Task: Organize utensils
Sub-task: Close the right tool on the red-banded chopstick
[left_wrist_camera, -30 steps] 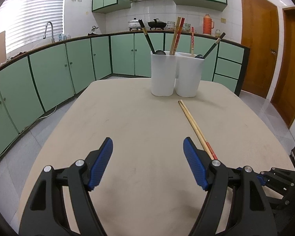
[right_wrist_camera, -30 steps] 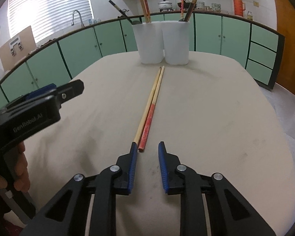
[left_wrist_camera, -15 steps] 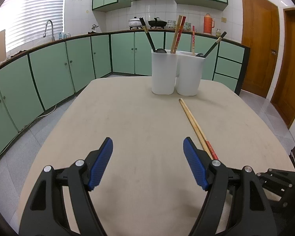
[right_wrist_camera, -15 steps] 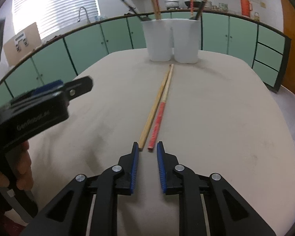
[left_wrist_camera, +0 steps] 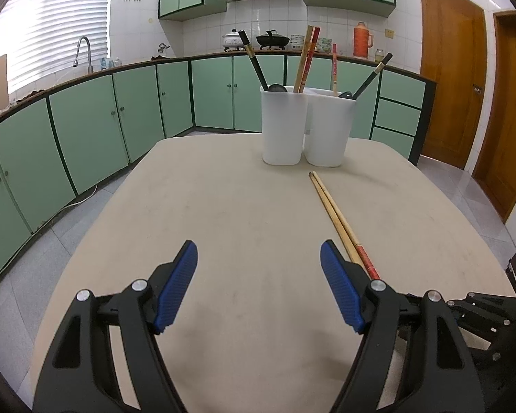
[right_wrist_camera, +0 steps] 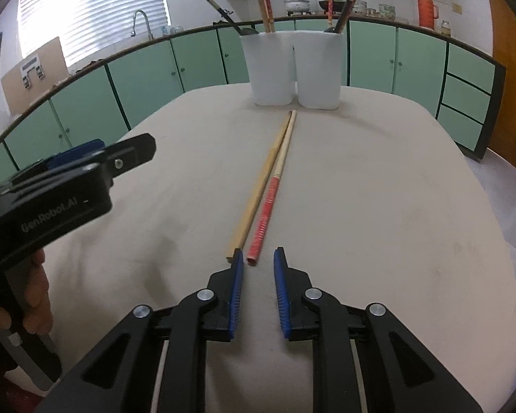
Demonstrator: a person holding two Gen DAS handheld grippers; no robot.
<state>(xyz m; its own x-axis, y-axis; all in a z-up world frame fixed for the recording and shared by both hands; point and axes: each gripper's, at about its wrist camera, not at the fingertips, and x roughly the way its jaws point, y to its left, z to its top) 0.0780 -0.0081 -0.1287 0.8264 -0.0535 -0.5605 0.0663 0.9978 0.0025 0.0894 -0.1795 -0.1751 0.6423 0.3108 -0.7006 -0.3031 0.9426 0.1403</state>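
Observation:
Two chopsticks lie side by side on the beige table: a plain wooden one (right_wrist_camera: pixel 258 189) and a red-handled one (right_wrist_camera: pixel 271 189), also seen in the left wrist view (left_wrist_camera: pixel 330 206). Their near ends sit just ahead of my right gripper (right_wrist_camera: pixel 257 258), whose jaws stand narrowly open and empty. My left gripper (left_wrist_camera: pixel 258 258) is wide open and empty, left of the chopsticks; it also shows in the right wrist view (right_wrist_camera: pixel 86 161). Two white holders (left_wrist_camera: pixel 308 127) (right_wrist_camera: pixel 294 69) stand at the table's far side, holding chopsticks and dark utensils.
The table (left_wrist_camera: pixel 223 206) has rounded edges with floor around it. Green cabinets (left_wrist_camera: pixel 86 120) line the kitchen wall behind. Brown doors (left_wrist_camera: pixel 454 69) stand at the right.
My right gripper has opened slightly and moved closer to the chopsticks' near ends. My left gripper has shifted a little forward and stays wide open.

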